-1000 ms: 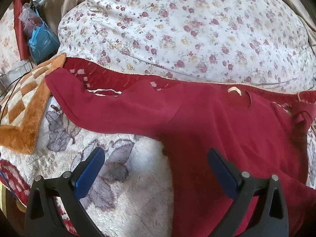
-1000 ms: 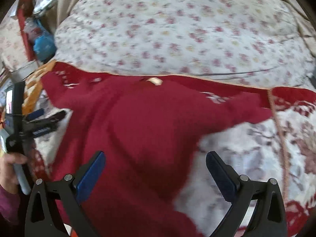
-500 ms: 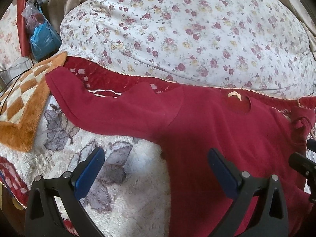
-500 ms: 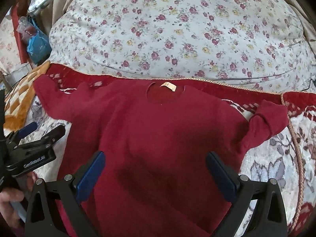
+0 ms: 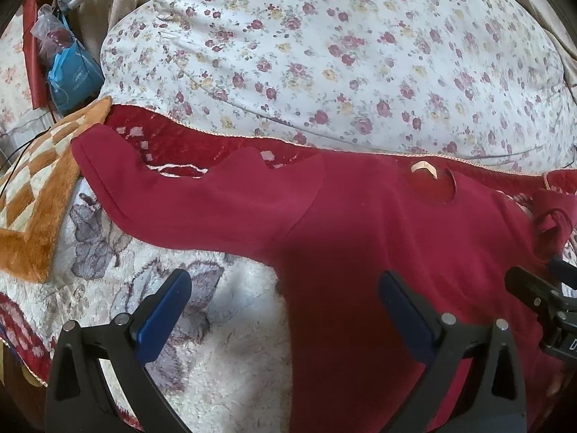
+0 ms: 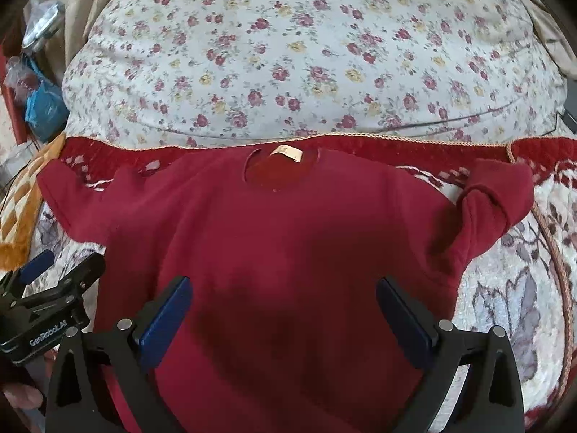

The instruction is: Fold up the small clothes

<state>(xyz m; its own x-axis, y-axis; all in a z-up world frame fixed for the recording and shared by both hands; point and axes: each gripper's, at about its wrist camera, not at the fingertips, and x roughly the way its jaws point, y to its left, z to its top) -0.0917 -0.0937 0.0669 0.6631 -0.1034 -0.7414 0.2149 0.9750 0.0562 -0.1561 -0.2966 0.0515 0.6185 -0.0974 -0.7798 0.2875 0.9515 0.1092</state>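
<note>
Where the plush cream-and-red patterned blanket (image 6: 505,306) meets a floral cotton pillow (image 6: 288,54) at twelve o'clock, a dark red fleece sweater (image 6: 288,252) lies flat, collar toward twelve. Left gripper (image 5: 285,306) and right gripper (image 6: 285,310) hover level above it, blue-padded jaws spread, empty.

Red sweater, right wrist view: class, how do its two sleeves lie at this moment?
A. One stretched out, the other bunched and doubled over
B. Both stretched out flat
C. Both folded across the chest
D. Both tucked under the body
A: the red sweater has its picture-left sleeve stretched out, while the picture-right sleeve is bunched and doubled over.
</note>
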